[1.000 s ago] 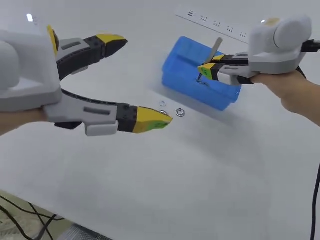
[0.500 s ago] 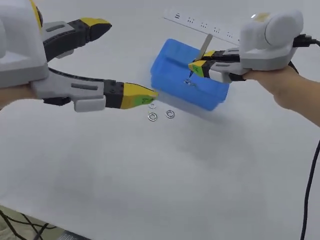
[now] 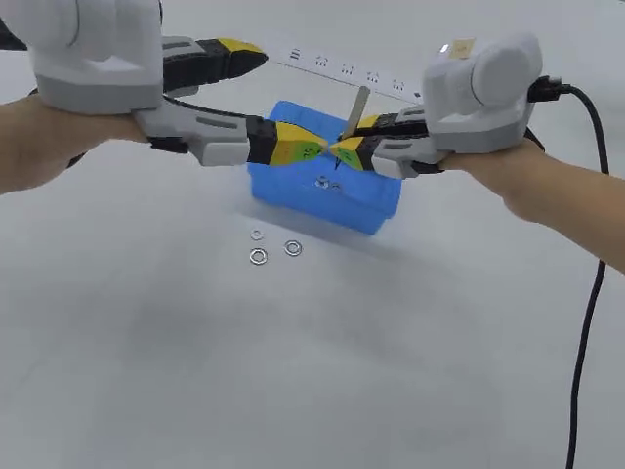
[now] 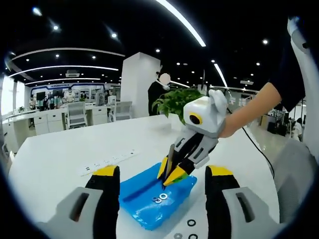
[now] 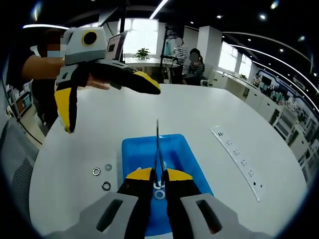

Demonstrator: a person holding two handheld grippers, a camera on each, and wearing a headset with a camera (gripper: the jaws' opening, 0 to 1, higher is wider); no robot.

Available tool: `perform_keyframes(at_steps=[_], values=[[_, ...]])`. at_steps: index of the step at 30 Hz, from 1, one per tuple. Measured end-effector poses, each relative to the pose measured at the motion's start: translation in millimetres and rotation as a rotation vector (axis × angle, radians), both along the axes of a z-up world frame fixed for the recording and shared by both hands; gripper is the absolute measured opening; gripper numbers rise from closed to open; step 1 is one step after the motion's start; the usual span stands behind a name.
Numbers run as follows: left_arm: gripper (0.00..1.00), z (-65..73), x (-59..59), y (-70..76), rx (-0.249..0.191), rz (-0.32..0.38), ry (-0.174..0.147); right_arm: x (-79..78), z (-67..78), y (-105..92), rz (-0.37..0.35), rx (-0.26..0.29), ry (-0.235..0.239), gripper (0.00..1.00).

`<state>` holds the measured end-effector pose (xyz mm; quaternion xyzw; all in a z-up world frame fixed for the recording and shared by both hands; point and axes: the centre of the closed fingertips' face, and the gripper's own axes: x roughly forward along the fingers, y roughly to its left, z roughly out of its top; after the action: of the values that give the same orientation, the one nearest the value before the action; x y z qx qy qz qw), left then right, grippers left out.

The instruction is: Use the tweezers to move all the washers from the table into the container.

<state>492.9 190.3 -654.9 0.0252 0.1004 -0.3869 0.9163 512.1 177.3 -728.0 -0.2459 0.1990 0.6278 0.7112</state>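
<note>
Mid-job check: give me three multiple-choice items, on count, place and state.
1. The washers on the table outside the blue container number: A one; B three; C five.
2. The tweezers are: A held over the container; B over the washers; C flat on the table.
3. The left tool is: A shut on a washer; B open, empty; C shut on the tweezers.
Answers: 1 B, three lie beside the container. 2 A, the right tool holds them above it. 3 B, its jaws are spread apart.

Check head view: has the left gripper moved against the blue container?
Yes. The left gripper moved toward the blue container; one jaw now reaches over it.
</note>
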Motion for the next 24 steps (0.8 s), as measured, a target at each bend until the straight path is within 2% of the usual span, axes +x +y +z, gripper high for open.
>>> perform_keyframes(at_steps=[3, 5, 6, 10, 14, 17, 21, 24], values=[[0.67, -12.6, 13.0, -5.8, 0.038, -0.016, 0.061, -1.9, -3.5, -1.3, 0.014, -0.015, -0.008, 0.1], [0.54, -13.1, 18.4, -9.8, 0.077, -0.038, 0.039, -2.7, -5.9, -2.2, 0.024, -0.029, -0.021, 0.1], [0.5, -12.4, 19.1, -12.4, 0.08, -0.049, 0.036, -3.3, -6.1, -2.3, 0.027, -0.029, -0.019, 0.1], [0.46, -8.7, 21.3, -20.8, 0.081, -0.087, 0.023, -3.6, -6.8, -1.0, 0.035, -0.029, -0.018, 0.1], [0.24, -9.3, 16.7, -26.7, 0.115, -0.149, 0.012, -4.3, -6.8, 1.3, 0.053, -0.036, -0.039, 0.09], [0.23, -10.6, 12.8, -29.6, 0.12, -0.183, 0.02, -6.7, -5.6, 3.3, 0.059, -0.031, -0.037, 0.09], [0.18, -5.2, 9.1, -33.9, 0.103, -0.211, 0.004, -6.7, -6.9, 6.1, 0.073, -0.031, -0.035, 0.09], [0.11, -4.3, 5.8, -36.2, 0.116, -0.241, -0.006, -7.0, -8.3, 6.7, 0.083, -0.033, -0.034, 0.09]])
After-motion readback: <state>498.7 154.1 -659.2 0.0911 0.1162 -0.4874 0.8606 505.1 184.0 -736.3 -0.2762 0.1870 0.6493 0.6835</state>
